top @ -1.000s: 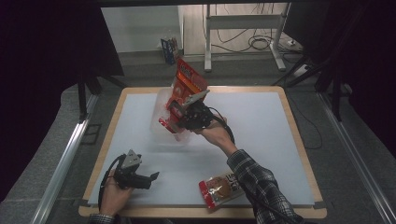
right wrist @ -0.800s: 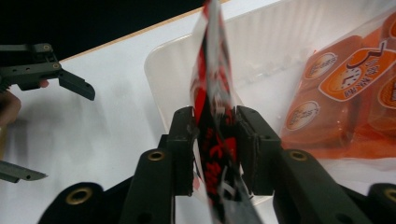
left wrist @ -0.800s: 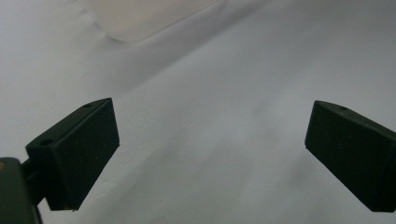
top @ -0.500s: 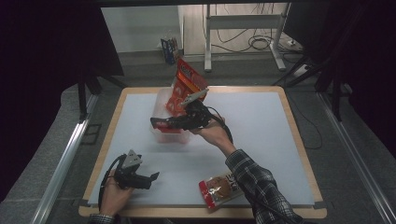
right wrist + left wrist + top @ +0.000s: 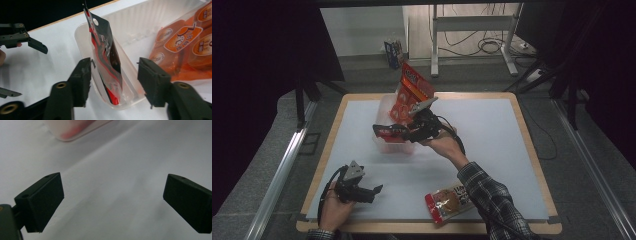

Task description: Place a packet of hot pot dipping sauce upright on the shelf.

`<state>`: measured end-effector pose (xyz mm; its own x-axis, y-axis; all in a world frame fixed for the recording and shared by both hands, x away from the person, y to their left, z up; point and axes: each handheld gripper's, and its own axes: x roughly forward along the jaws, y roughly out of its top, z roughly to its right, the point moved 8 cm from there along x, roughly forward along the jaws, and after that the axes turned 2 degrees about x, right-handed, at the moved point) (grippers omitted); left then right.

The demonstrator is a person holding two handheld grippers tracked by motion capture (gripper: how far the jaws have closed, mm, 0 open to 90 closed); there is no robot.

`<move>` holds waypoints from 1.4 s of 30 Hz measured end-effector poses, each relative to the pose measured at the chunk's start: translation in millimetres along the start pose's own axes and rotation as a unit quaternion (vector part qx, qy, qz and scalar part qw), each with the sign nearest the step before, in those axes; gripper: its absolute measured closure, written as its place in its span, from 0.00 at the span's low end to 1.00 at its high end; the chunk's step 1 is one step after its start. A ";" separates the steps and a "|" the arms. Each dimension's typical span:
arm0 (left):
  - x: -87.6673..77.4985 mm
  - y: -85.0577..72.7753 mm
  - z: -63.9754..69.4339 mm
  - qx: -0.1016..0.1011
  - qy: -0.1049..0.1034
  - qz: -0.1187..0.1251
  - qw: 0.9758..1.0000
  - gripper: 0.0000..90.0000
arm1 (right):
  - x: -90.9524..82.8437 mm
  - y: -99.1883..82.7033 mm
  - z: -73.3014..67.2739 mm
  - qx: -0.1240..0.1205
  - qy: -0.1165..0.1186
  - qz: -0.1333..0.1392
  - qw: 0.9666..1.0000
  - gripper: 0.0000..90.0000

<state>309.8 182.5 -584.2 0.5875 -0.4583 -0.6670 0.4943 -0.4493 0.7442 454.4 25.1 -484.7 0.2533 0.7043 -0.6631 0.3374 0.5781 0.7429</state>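
A clear plastic bin (image 5: 384, 107) sits on the white table. An orange snack bag (image 5: 411, 92) leans upright in its far end, also seen in the right gripper view (image 5: 185, 42). A red and black pouch (image 5: 106, 60) stands on edge in the near end (image 5: 387, 132). My right gripper (image 5: 115, 62) straddles that pouch; its jaws have just been opening and neither pad presses on it. From above, the right gripper (image 5: 403, 133) points left over the bin. My left gripper (image 5: 374, 192) rests open near the front left, with bare table between its jaws (image 5: 112, 195).
A third snack pack (image 5: 449, 200) lies flat near the table's front edge, beside the right forearm. The bin's corner (image 5: 72, 130) shows beyond the left gripper. The table has a wooden rim (image 5: 532, 150); cables and a metal stand lie on the floor behind.
The right gripper's jaws have spread apart and let go of the red and black pouch, which now stands in the bin. Both hands have stayed where they were.
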 end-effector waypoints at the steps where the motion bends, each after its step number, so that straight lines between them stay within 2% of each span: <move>1: 0.0 0.1 0.2 0.000 0.000 0.000 1.000 0.03 | -0.9 -0.7 0.0 -0.001 -0.002 0.001 1.000 0.43; 8: 0.4 0.1 1.0 0.000 -0.002 -0.001 1.000 0.03 | -7.1 -7.0 -0.4 -0.009 -0.017 0.003 1.000 0.28; 21: 1.0 0.2 2.9 0.002 -0.004 -0.003 1.000 0.03 | -19.9 -18.9 -5.8 -0.003 -0.019 0.006 1.000 0.06; 30: 1.2 0.4 4.5 0.006 -0.007 -0.002 1.000 0.02 | -29.4 -28.3 -10.1 -0.001 -0.023 0.010 1.000 0.00; 37: 2.6 0.6 7.6 0.023 -0.007 -0.005 1.000 0.02 | -34.6 -41.8 -15.3 -0.004 -0.024 0.006 1.000 0.00; 42: 2.6 1.0 8.4 0.029 -0.008 -0.003 1.000 0.02 | -38.2 -51.4 -19.1 -0.012 -0.034 0.004 0.999 0.00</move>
<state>306.4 174.4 -585.5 0.5747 -0.4676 -0.6716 0.4588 -0.4955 0.7376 410.0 -23.7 -495.8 0.3167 0.6797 -0.6616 0.3136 0.5833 0.7493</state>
